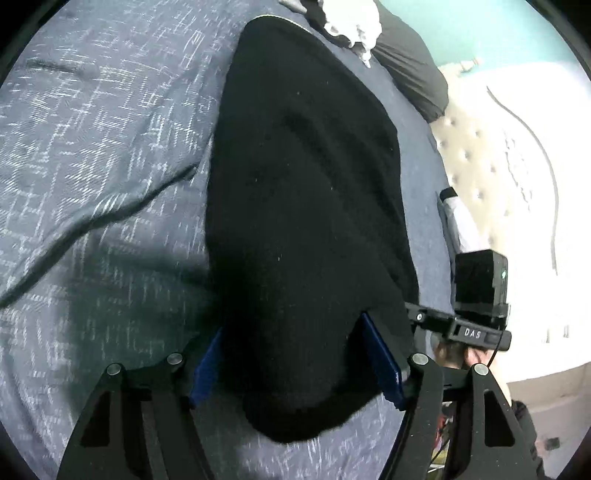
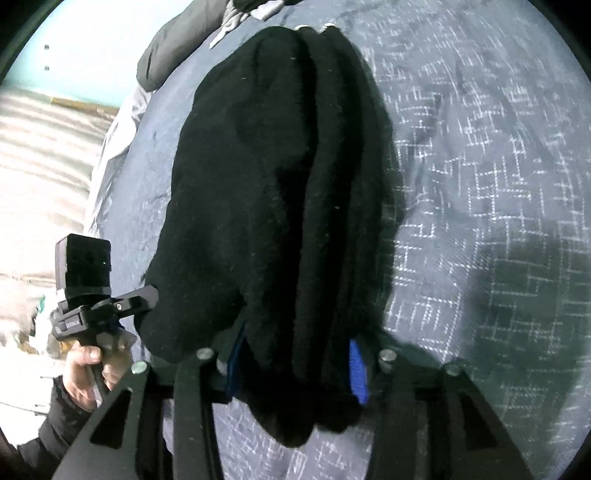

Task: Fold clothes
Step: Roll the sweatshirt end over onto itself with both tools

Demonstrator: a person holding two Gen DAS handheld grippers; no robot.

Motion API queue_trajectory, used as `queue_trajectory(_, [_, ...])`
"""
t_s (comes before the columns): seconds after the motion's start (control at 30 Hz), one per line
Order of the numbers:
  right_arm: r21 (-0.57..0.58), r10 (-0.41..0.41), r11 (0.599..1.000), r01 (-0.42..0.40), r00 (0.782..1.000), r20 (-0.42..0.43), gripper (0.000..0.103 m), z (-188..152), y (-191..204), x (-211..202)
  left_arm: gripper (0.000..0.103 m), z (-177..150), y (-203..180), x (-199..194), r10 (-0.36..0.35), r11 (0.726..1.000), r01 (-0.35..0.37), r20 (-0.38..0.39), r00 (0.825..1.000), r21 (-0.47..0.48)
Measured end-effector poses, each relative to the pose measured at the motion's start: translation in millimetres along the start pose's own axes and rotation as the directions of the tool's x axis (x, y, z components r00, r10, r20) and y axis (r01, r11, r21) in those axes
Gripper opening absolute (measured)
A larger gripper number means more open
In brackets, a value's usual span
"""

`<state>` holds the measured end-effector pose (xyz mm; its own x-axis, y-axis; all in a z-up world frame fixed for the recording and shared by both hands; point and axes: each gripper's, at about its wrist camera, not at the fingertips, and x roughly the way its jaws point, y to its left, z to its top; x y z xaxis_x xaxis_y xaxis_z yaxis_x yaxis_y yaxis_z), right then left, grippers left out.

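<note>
The black garment [image 1: 303, 206] lies lengthwise on the bed, folded into a long narrow bundle w/ stacked layers showing along one side in the right wrist view [image 2: 280, 192]. Its near end bunches up between the fingers of both tools; the far end reaches toward a dark pillow [image 1: 410, 70] and some white cloth [image 1: 354, 26] at the head of the bed.

Your left tool [image 1: 295, 362] has the near end filling the gap between its blue pads [image 1: 380, 362]; the fabric touches both pads, so it looks gripped, jaws fairly wide on the thick fold. Your right tool [image 2: 295, 365] is the same story: blue pads [image 2: 358, 369] pressed on the bunched near end, jaws narrower, cloth hanging below them.

Edges: the garment's side edges are fairly straight, near edge rounded & lumpy. The grey-blue bedspread [image 1: 103, 147] w/ white hatch pattern is wrinkled, one long crease running diagonally up to the garment's side.

Room: wide open bedspread on the outer side in each view [image 2: 498, 166]. On the other side the bed edge is near, then a pale tufted surface [image 1: 476, 162] beyond it. Your left hand [image 2: 88, 373] w/ dark sleeve shows on its handle just beside the garment.
</note>
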<state>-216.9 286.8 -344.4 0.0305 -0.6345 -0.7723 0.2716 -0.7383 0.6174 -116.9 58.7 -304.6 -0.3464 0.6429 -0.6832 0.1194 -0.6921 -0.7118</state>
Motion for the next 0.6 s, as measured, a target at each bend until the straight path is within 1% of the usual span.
queue_trajectory(0.07, [0.014,0.007,1.0,-0.008,1.0,0.008,0.047,6,-1,-6,0.074,3,1,4,-0.005,1.0,0.005,0.003,1.0,0.002])
queue_trajectory(0.2, [-0.044,0.003,0.999,-0.002,1.0,0.021,0.038,3,5,-16,0.073,0,-4,1,-0.003,1.0,0.003,0.015,1.0,0.021])
queue_trajectory(0.3, [-0.053,0.011,0.999,-0.01,1.0,0.017,0.038,4,4,-17,0.072,-3,-5,-1,-0.006,0.999,0.005,0.019,1.0,0.036])
queue_trajectory(0.43, [-0.027,0.015,1.0,-0.015,1.0,0.008,0.043,13,2,-7,0.073,2,2,5,-0.022,1.0,0.022,0.015,1.0,0.015])
queue_trajectory(0.53, [-0.011,0.031,0.999,-0.03,0.999,0.012,0.043,13,-5,-8,0.073,4,0,6,-0.015,1.0,0.014,0.024,1.0,0.027])
queue_trajectory(0.6, [-0.025,0.021,0.999,-0.02,0.999,0.026,0.04,10,-4,-12,0.073,3,0,3,-0.009,0.999,0.008,0.03,1.0,0.034])
